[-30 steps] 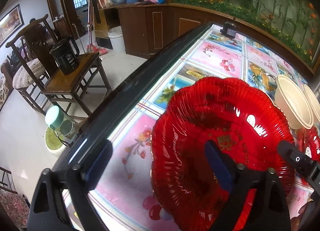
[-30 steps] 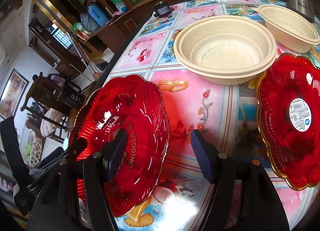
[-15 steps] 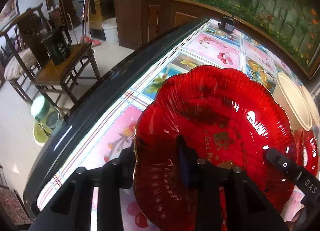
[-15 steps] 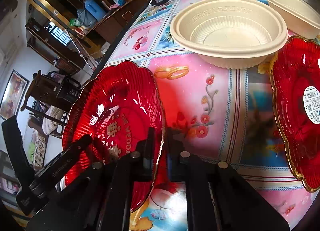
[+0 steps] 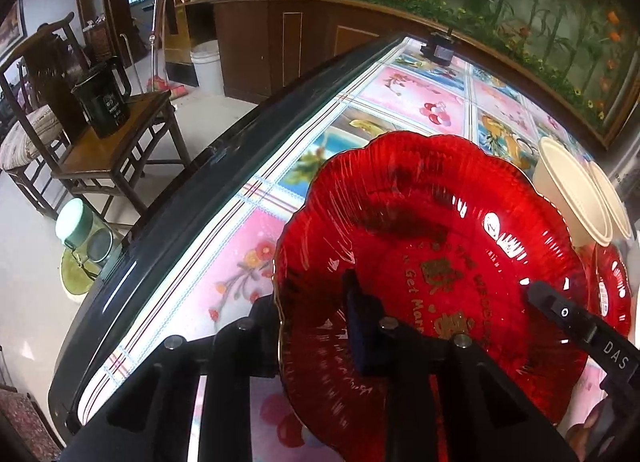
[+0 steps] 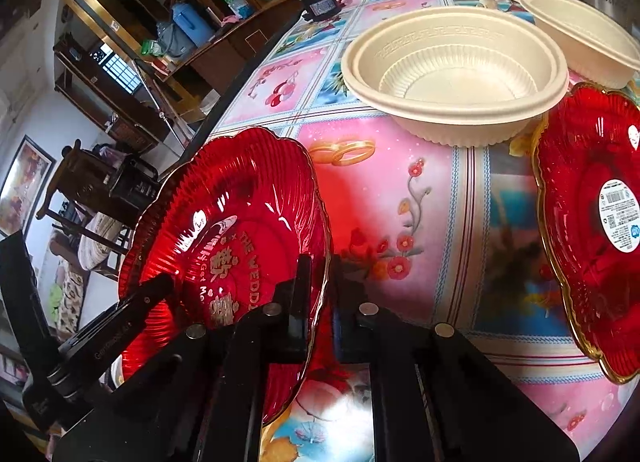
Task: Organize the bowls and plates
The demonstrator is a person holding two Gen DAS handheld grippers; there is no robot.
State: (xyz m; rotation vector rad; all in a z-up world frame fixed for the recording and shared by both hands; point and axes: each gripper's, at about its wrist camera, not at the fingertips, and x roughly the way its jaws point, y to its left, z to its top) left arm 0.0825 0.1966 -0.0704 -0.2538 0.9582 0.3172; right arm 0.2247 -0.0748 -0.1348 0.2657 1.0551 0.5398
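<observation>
The table (image 6: 400, 181) carried two cream bowls (image 6: 452, 73) and a second red plate (image 6: 588, 221). Between the grippers, a red plate (image 5: 432, 246) stood tilted off the cloth. The left gripper (image 5: 316, 326), jaws just closing, pinched its left rim; the right gripper (image 6: 322, 290) clamped its right rim.
</observation>
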